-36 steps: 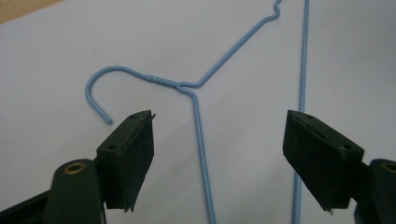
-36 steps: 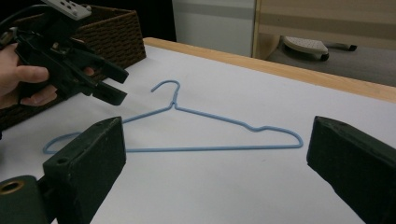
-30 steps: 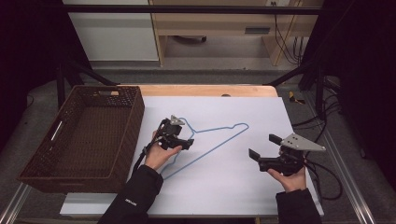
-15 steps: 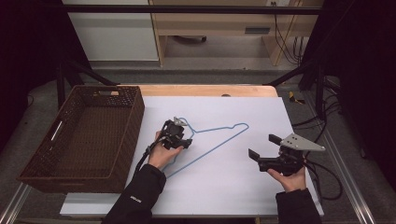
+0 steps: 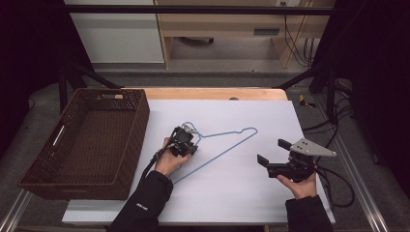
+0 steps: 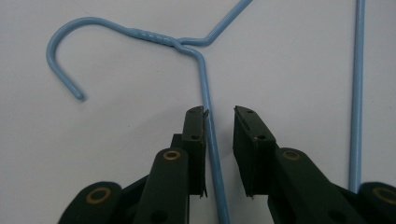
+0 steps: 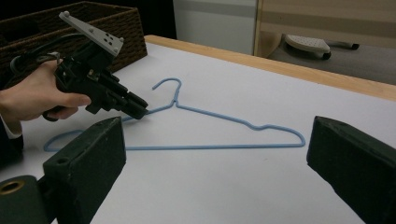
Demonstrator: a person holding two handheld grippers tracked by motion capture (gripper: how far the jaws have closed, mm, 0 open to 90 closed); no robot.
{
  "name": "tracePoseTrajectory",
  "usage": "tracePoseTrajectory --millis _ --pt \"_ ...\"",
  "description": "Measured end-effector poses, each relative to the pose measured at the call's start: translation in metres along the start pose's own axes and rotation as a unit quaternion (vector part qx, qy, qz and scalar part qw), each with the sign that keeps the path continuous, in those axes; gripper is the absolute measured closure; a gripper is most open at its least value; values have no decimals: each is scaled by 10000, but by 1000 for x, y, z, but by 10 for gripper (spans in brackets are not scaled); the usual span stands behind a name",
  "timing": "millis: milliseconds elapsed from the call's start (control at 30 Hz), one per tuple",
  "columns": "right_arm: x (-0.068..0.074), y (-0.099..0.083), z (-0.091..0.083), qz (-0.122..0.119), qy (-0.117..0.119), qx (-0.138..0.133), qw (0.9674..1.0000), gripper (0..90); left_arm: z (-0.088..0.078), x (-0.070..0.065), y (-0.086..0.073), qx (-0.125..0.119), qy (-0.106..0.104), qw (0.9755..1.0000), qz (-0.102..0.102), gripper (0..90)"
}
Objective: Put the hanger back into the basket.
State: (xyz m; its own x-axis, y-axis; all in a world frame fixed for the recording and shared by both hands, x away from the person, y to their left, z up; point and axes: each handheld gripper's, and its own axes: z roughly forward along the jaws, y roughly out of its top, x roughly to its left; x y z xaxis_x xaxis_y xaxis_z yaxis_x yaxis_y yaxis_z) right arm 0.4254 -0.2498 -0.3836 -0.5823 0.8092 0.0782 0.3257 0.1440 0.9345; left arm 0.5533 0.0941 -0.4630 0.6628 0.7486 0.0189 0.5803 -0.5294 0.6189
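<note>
Blue wire hanger [image 6: 208, 135] lies flat; my left gripper [image 6: 219, 114], closing, straddles its arm ungripped at twelve o'clock; right gripper [image 5: 270, 157] waits open; lift remains.

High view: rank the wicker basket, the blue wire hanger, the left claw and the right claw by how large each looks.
1. Wicker basket, clearly largest.
2. Blue wire hanger, long but thin.
3. Right claw and left claw: the right looks bigger with its grey plate, but it is nearer the camera and the hand covers part of the left, so no firm order.
</note>
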Motion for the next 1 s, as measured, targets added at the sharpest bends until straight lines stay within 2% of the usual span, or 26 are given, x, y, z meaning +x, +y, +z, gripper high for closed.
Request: tracePoseTrajectory --millis 467,767,1000 --pt "0 0 0 3 7 5 10000 51 0 -4 -3 92 149 9997 167 828" --pt "2 1 1 -21 39 25 10000 51 0 -7 -1 166 260 9994 148 854" --pt "2 0 2 -32 25 46 10000 51 -1 -10 -2 108 346 9993 122 864"
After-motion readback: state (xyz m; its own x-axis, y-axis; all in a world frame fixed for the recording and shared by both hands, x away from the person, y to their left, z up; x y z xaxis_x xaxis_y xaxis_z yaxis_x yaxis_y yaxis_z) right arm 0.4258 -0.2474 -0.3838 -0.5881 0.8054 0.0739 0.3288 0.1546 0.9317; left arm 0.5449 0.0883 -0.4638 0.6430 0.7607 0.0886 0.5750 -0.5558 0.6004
